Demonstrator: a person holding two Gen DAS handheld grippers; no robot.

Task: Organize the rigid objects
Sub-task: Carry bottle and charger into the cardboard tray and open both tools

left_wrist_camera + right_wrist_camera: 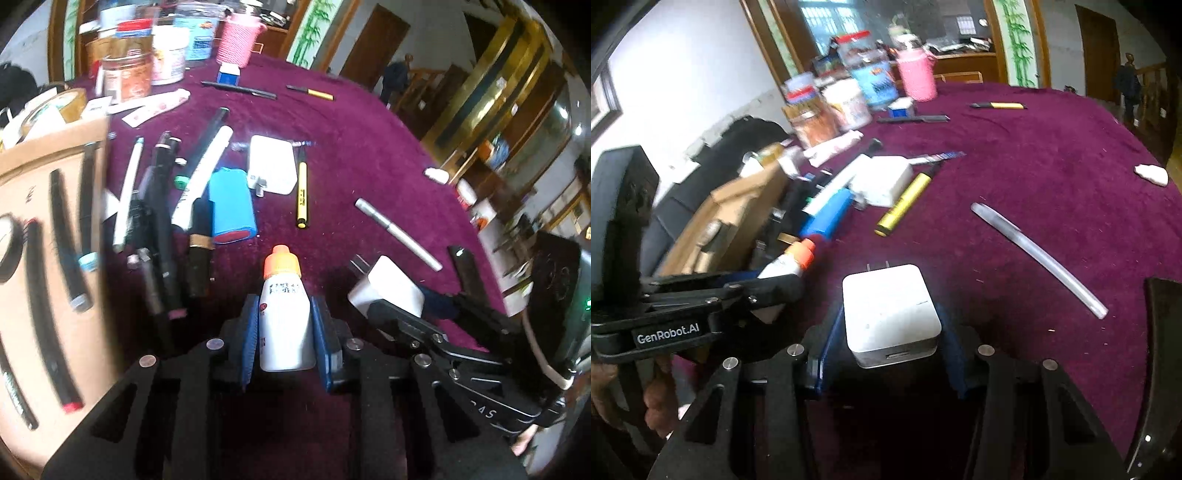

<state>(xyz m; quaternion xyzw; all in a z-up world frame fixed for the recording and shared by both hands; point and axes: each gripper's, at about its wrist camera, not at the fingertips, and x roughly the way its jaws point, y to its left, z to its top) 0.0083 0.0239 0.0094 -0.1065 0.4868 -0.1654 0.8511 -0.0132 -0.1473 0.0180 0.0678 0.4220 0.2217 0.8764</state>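
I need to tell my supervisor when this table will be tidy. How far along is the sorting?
Done: several pens lie in the cardboard box. In hand: left gripper holds the white bottle; right gripper holds the white charger. Left: yellow pen, silver pen, blue case.

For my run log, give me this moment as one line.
left tongs: shut on white bottle | right tongs: shut on white charger | surface: purple tablecloth

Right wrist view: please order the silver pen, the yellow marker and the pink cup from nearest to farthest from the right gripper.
From the right gripper, which holds the white charger:
1. Silver pen, lying to the right.
2. Yellow marker, ahead, slightly left.
3. Pink cup, standing at the table's far edge.
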